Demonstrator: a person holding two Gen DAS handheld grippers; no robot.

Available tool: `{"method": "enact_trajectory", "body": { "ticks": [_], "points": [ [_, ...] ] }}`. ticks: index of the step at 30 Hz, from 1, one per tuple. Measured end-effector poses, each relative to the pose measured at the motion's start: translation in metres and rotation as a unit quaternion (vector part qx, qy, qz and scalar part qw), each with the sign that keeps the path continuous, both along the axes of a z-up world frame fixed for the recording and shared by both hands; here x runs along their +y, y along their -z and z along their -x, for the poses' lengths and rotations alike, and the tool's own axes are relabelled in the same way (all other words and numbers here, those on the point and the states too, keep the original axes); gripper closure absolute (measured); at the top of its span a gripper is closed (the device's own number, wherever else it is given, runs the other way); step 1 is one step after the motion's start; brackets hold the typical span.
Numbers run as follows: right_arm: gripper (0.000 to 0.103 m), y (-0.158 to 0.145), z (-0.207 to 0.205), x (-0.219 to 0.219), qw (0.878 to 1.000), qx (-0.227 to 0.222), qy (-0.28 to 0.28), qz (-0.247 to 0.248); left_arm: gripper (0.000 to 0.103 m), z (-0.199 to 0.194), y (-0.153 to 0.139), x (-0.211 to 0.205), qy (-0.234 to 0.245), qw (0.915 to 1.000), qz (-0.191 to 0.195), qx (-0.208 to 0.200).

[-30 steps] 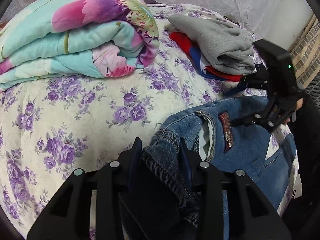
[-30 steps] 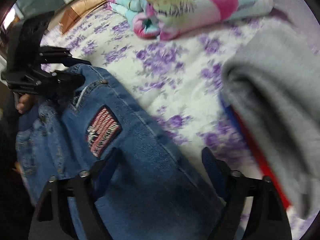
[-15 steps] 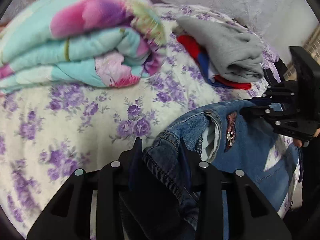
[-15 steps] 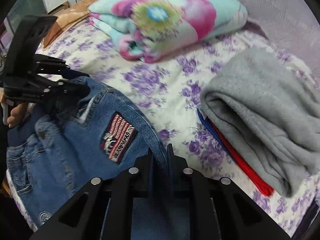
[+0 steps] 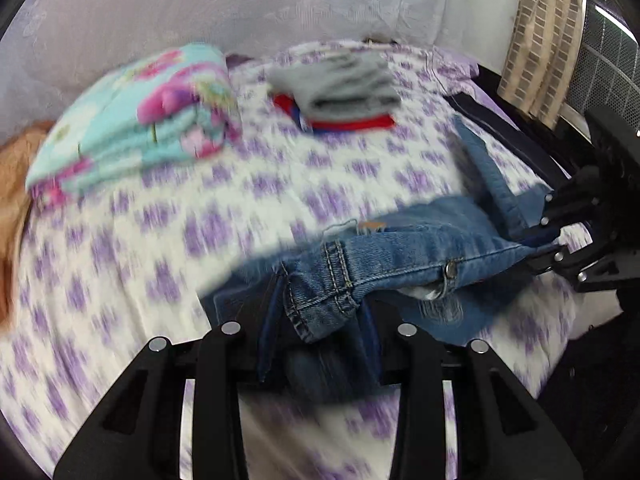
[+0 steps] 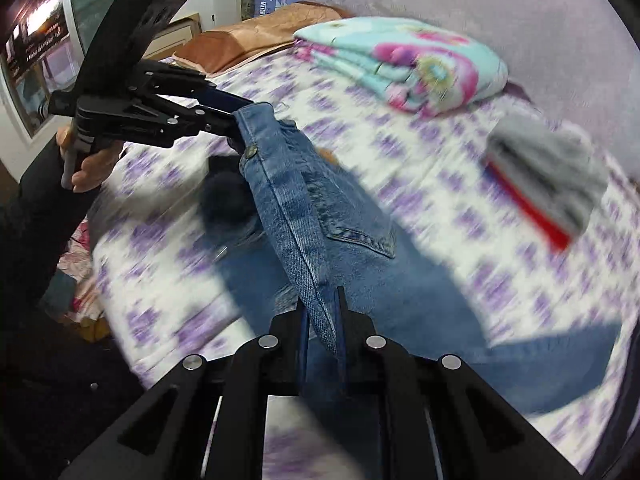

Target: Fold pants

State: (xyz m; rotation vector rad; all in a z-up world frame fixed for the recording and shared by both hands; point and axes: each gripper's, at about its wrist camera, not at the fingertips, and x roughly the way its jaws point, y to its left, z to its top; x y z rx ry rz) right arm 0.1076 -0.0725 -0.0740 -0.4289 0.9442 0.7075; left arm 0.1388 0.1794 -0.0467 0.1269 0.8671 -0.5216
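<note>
Blue denim pants [image 5: 404,252] hang by the waistband, stretched taut between both grippers above the bed. My left gripper [image 5: 320,312] is shut on one end of the waistband, near the belt loop. My right gripper [image 6: 322,320] is shut on the other end; it shows at the right edge of the left wrist view [image 5: 560,248]. In the right wrist view the pants [image 6: 328,224] trail down onto the bed, a back pocket showing, and the left gripper [image 6: 228,120] clamps the far end by the metal button.
The bed has a white sheet with purple flowers [image 5: 168,240]. A folded turquoise and pink quilt [image 5: 132,132] lies at the back. A stack of grey, red and blue folded clothes [image 5: 340,92] lies beside it. A tan pillow [image 6: 260,36] sits at the bed's head.
Both grippers have lifted the pants off the bed and pulled the waistband taut between them. The right gripper closed on the waistband a second ago. The views are blurred by fast motion.
</note>
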Motion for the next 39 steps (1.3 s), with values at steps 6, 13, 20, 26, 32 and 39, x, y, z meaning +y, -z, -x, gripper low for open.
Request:
{"method": "enact_trajectory", "body": {
  "ticks": [6,13,20,26,32,39],
  "points": [
    [0.090,0.072,0.003,0.002,0.997,0.048,0.056,-0.028,0.064,0.026,0.069,0.015,-0.005,0.9971,0.023,0.072],
    [0.089,0.072,0.009,0.003,0.997,0.028,0.061,-0.029,0.056,0.067,0.021,0.023,0.006,0.9976,0.063,0.026],
    [0.083,0.063,0.019,0.001,0.997,0.012,0.067,-0.021,0.026,0.040,-0.030,-0.032,-0.057,0.9948,0.083,-0.009],
    [0.047,0.035,0.044,-0.006,0.997,0.015,0.040,-0.062,0.076,0.017,0.044,-0.059,-0.132,0.9875,0.011,0.085],
    [0.093,0.021,0.003,0.003,0.990,0.039,0.070,-0.119,0.075,0.031,0.055,-0.047,-0.156,0.9843,0.032,0.076],
    [0.092,0.072,-0.031,0.016,0.974,0.162,0.120,-0.101,0.075,0.029,0.062,-0.041,-0.151,0.9838,0.061,0.075]
  ]
}}
